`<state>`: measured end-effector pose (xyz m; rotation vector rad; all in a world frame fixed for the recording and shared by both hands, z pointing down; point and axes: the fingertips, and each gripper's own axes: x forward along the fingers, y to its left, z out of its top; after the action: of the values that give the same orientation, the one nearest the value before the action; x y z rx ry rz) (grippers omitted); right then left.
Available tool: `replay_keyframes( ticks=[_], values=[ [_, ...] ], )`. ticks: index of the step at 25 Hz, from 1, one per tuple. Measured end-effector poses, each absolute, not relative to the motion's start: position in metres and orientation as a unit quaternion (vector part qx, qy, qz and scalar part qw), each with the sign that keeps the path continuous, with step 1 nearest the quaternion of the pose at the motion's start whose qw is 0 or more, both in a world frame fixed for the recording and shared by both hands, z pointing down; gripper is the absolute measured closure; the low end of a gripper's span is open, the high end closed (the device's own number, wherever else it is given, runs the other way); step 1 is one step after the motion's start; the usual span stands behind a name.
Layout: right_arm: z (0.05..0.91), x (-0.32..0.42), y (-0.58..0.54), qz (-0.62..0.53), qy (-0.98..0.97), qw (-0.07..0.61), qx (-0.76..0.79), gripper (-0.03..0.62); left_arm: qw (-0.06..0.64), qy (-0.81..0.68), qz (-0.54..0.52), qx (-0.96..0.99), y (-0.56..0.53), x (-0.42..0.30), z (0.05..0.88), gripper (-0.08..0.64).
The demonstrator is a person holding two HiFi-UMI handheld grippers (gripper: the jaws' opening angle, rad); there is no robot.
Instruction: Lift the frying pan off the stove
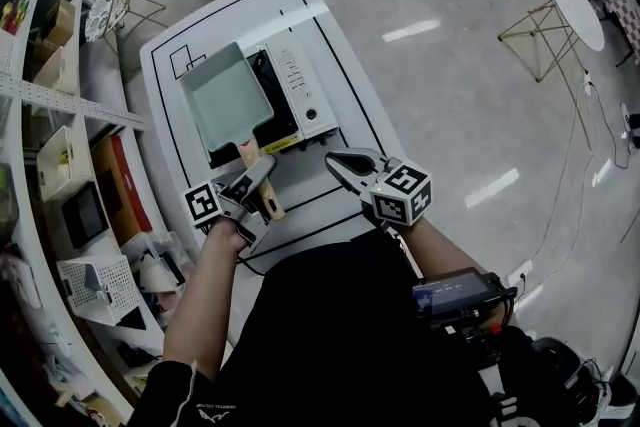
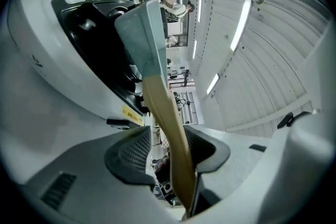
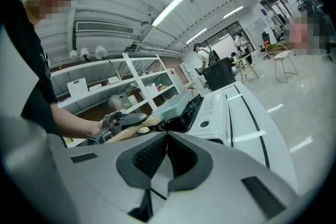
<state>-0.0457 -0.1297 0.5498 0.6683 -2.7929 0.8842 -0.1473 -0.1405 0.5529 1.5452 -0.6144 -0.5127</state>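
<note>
**Inspector:** Where is the frying pan?

**Assistant:** The frying pan (image 1: 225,95) sits on the burner side of the stove (image 1: 305,85), which stands on the white worktop (image 1: 330,15). Its wooden handle (image 1: 248,153) points back toward the person.

**Inspector:** And the left gripper?

**Assistant:** The left gripper (image 1: 260,175) is open, with the handle between its jaws. In the left gripper view the handle lies against one pad (image 2: 202,142), and a gap shows on the other side. It is not clamped yet.

**Inspector:** How will the pan handle?

**Assistant:** In my judgement the body is rigid metal of moderate weight. That weight sits well ahead of the handle, so the pan will likely want to dip at its far end once it leaves the burner. The wood looks smooth and rounded and may twist in a loose grip. The best hold is on the handle, close to the pan, squeezed firmly before lifting.

**Inspector:** What does it look like?

**Assistant:** It is rectangular and shallow with straight walls, pale grey-green, and empty as far as the head view shows. The handle is light tan wood.

**Inspector:** And the right gripper?

**Assistant:** The right gripper (image 1: 333,161) has its jaws together on nothing. It hovers over the worktop just right of the handle, in front of the stove, and takes no part at present.
</note>
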Motion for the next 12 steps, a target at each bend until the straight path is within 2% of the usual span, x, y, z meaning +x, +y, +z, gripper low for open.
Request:
replay_keyframes(
  ticks=[7, 12],
  values=[
    [0.5503, -0.0458, -0.1289, 0.295, -0.925, 0.064, 0.229, 0.566, 0.669, -0.253, -0.228, 0.66, -0.1398, -0.1438, 0.5541, 0.382],
    [0.5517, -0.0459, -0.1276, 0.297, -0.924, 0.066, 0.232, 0.566, 0.668, -0.247, -0.237, 0.661, -0.1435, -0.1435, 0.5498, 0.431]
  ],
)
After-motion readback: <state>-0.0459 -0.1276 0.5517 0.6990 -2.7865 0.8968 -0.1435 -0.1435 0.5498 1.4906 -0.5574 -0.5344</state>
